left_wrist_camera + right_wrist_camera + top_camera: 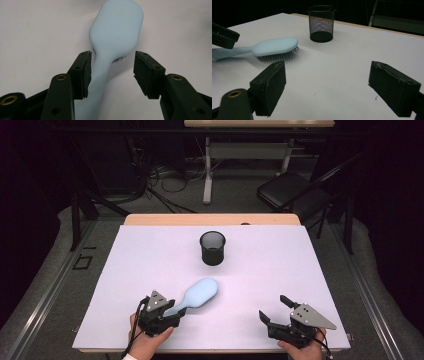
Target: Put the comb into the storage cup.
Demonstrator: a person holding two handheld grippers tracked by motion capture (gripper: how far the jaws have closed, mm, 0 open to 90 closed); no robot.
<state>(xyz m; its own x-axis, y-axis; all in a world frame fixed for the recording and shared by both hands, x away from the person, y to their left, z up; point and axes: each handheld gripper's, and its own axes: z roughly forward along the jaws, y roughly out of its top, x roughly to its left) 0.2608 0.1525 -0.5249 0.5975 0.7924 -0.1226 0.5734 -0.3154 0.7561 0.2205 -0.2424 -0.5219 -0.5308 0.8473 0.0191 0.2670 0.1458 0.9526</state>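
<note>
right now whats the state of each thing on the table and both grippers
hairbrush: lying bristles down on the table, handle between the left gripper's jaws
mesh cup: upright, looks empty, standing apart from the brush
left gripper: open, one pad touching the handle, the other clear of it
right gripper: open, holding nothing, low over bare table

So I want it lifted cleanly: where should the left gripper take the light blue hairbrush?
On the narrow handle of the hairbrush, coming along it from the handle end. It lies bristles down, handle toward the left gripper, whose open jaws already straddle the neck; the head is too broad.
</note>
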